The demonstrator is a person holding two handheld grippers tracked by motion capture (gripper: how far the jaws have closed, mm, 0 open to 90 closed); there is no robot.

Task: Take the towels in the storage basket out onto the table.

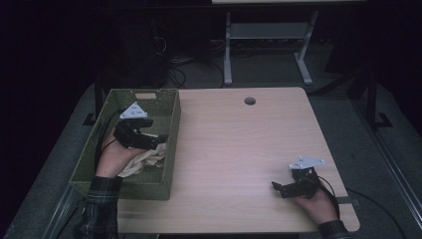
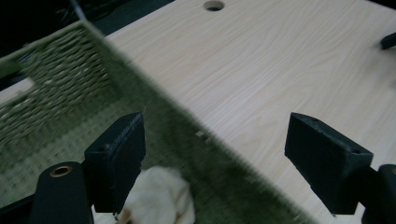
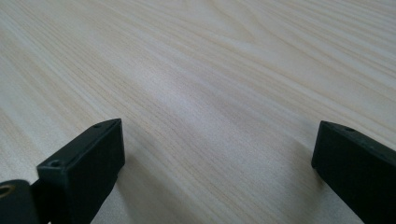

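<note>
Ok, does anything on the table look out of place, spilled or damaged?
Nothing stands out. The cream cloth lies crumpled inside the green woven basket, which sits flat on the left of the wooden table. The left gripper is open over the basket; the right gripper is open low over bare tabletop.

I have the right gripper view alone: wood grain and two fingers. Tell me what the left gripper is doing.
Observer: The left gripper is over the green basket at the table's left edge, fingers apart, holding nothing.
Operator: Say what is in the basket.
Observer: A crumpled pale cloth, at the near end of the basket, just below that gripper.
Operator: Report where my right gripper sits.
Observer: The right gripper is low over the bare table near its front right corner, fingers open and pointing left toward the basket side.
Operator: Name anything else on the table.
Observer: A round hole near the far edge.
</note>
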